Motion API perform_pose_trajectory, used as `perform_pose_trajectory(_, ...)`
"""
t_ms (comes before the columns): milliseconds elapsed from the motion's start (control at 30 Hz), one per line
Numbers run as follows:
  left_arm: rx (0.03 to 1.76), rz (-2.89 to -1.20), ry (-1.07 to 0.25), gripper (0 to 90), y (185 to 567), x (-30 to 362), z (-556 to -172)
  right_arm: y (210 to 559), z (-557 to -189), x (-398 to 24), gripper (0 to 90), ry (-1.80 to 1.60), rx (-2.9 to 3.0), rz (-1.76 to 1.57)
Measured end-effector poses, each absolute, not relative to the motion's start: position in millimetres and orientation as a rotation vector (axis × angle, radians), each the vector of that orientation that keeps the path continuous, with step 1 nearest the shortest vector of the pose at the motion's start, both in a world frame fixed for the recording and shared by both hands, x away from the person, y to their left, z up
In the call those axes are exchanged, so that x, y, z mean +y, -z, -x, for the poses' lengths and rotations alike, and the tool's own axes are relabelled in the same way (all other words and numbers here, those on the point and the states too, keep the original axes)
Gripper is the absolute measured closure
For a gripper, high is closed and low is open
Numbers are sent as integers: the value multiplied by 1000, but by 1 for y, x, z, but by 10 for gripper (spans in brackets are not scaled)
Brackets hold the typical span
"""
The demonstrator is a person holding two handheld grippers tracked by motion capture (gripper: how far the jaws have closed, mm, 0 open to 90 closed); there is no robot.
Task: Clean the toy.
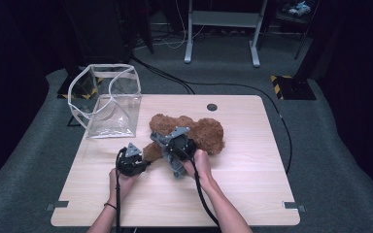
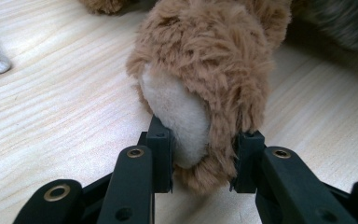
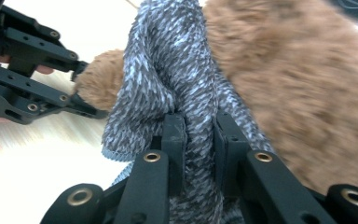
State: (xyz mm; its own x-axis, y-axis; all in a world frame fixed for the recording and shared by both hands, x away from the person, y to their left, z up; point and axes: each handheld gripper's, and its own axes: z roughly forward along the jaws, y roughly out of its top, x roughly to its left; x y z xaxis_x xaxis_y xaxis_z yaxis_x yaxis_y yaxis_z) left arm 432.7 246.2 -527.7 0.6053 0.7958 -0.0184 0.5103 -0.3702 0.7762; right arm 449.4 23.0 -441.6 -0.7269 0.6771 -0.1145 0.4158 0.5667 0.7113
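A brown plush teddy bear [image 1: 201, 131] lies on the wooden table [image 1: 252, 184] near its middle. My left gripper [image 2: 200, 161] is shut on the bear's foot [image 2: 205, 88], which has a cream sole; in the high view this gripper [image 1: 143, 162] sits at the bear's lower left. My right gripper [image 3: 198, 140] is shut on a grey knitted garment [image 3: 168, 70] that the bear wears, the fabric bunched between the jaws. Seen from above, the right gripper [image 1: 172, 145] lies over the bear's body. The left gripper [image 3: 81, 100] also shows at the left of the right gripper view, holding the foot.
A clear plastic bag with white trim [image 1: 108, 99] stands open at the table's far left corner. A round cable hole [image 1: 211, 107] is at the far edge. Cables and a white desk frame [image 1: 223, 29] lie on the floor beyond.
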Motion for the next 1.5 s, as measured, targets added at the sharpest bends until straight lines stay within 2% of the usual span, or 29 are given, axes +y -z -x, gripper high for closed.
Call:
perform_pose_trajectory(467, 1037, -2040, -458, 671, 528, 246, -434, 427, -449, -62, 775, -998, 2235, -1117)
perform_pose_trajectory(1100, 1011, -2058, -461, 669, 528, 243, -438, 443, -448, -127, 778, -797, 2072, -1311)
perform_pose_trajectory(1233, 1009, -2060, -463, 669, 528, 243, -439, 442, -444, -131, 778, -798, 2047, -1298)
perform_pose_trajectory(1500, 1013, -2056, -459, 668, 528, 243, -438, 419, -427, -94, 777, -932, 2107, -1111)
